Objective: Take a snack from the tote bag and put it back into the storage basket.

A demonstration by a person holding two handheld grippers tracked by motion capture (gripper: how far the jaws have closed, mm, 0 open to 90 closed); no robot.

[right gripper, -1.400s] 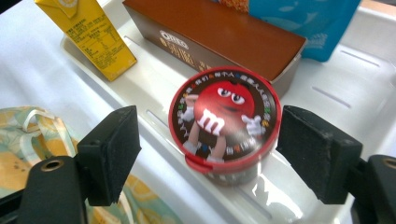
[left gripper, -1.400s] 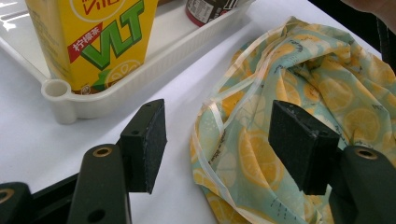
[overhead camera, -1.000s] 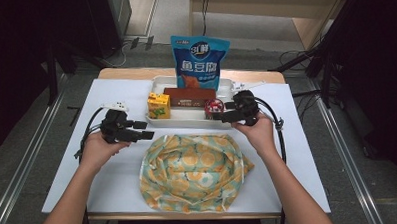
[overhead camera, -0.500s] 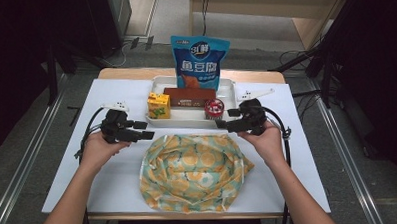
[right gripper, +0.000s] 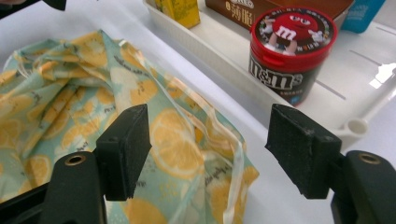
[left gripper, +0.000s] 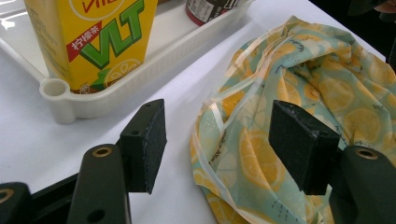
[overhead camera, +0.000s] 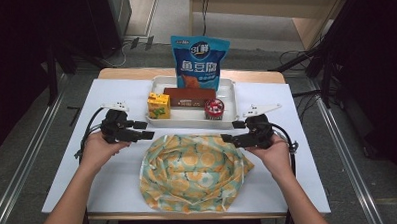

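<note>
A lemon-print cloth bag (overhead camera: 193, 172) is seen lying crumpled at the lower centre of the high view, just below a white tray (overhead camera: 160, 83). The left gripper (overhead camera: 148, 131) is held at the bag's upper left edge, jaws wide and empty. The right gripper (overhead camera: 233, 132) is held at its upper right edge; its jaws, just closing slightly, are wide, with nothing gripped.

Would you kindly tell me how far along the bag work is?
Nothing is packed: the yellow carton, brown box and red tub sit in the white tray. Left gripper and right gripper, both open, flank the lemon-print bag. Gripping remains.
</note>
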